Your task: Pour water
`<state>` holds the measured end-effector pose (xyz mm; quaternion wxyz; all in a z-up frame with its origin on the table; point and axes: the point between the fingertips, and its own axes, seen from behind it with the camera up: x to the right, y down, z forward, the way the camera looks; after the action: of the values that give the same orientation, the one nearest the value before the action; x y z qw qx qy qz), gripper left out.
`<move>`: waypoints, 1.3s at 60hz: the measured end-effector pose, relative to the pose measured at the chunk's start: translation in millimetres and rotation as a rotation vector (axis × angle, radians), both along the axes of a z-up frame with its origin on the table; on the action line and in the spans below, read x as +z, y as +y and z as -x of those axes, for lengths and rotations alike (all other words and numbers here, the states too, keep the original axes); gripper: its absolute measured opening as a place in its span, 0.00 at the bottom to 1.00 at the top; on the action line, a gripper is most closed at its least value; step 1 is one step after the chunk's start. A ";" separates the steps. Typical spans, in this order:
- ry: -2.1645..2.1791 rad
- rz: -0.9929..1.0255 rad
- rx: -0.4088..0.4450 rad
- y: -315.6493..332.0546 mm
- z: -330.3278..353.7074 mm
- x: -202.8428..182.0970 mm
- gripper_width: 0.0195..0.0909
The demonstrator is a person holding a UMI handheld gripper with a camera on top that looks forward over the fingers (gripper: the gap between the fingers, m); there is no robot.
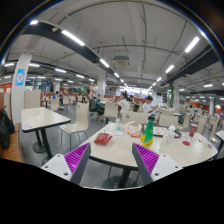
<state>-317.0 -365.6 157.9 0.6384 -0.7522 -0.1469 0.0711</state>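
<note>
- The gripper (112, 165) sits spread wide, its two purple pads (77, 158) apart and pinching nothing.
- Beyond the fingers, at about one o'clock, a green bottle (149, 131) stands upright on the white table (118, 152).
- A red item (104, 139) lies flat on the table at eleven o'clock from the fingers, left of the bottle.
- Something pale and rounded (133, 129) sits just beside the bottle; too small to name.
- Out at nine o'clock, another white table (42, 117) with a chair (76, 124) beside it.
- People (146, 104) sit at far tables under long ceiling lights (72, 37).
</note>
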 end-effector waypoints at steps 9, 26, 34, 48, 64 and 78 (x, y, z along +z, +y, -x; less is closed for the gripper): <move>0.004 -0.029 -0.022 15.7 -14.8 8.6 0.92; 0.035 -0.044 -0.119 74.0 -70.3 -0.4 0.92; 0.092 -0.096 -0.176 103.8 -87.8 6.7 0.92; 0.106 -0.020 -0.142 202.9 -109.0 -20.9 0.91; 0.037 0.074 -0.223 266.0 -114.8 -62.0 0.40; -0.052 0.020 -0.201 282.4 -121.1 -58.6 0.20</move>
<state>-195.9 -83.3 99.3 0.6309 -0.7710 -0.0862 -0.0113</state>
